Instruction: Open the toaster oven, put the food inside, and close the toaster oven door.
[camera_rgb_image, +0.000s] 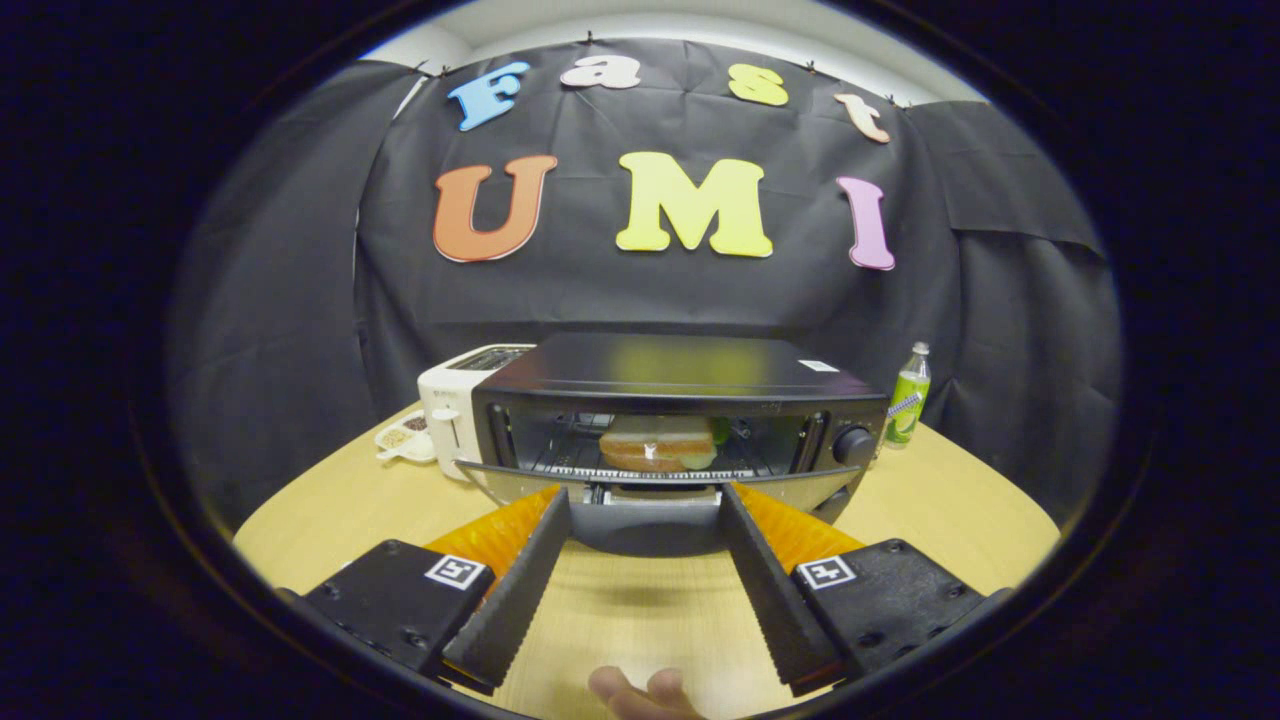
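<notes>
The gripper (645, 497) is spread wide, its two fingers (520, 590) apart and grasping nothing. Their tips reach up to the front edge of the toaster oven's door (650, 490), which hangs folded down toward the gripper; whether the tips touch the door I cannot tell. The door's front edge sits between the two fingertips.

The toaster oven (680, 400) stands on a light wooden table (330, 510), just ahead of the fingers and square to them. Its mouth is open. Inside, on the wire rack, lies the sandwich (655, 445), a toasted stack of bread with something green at its right side. It sits near the middle of the rack, beyond the fingertips and roughly centred between them. A round knob (853, 445) shows at the right of the oven's front.

Just beside the oven on its left stands a white toaster (450, 410), and a small white dish (405, 437) holding bits of food lies on the table beside that. To the right of the oven, behind its corner, stands a bottle (908, 395) with a green label and a white cap.

Fingertips of a person's hand (640, 692) show below the gripper, between the bases of the fingers.
</notes>
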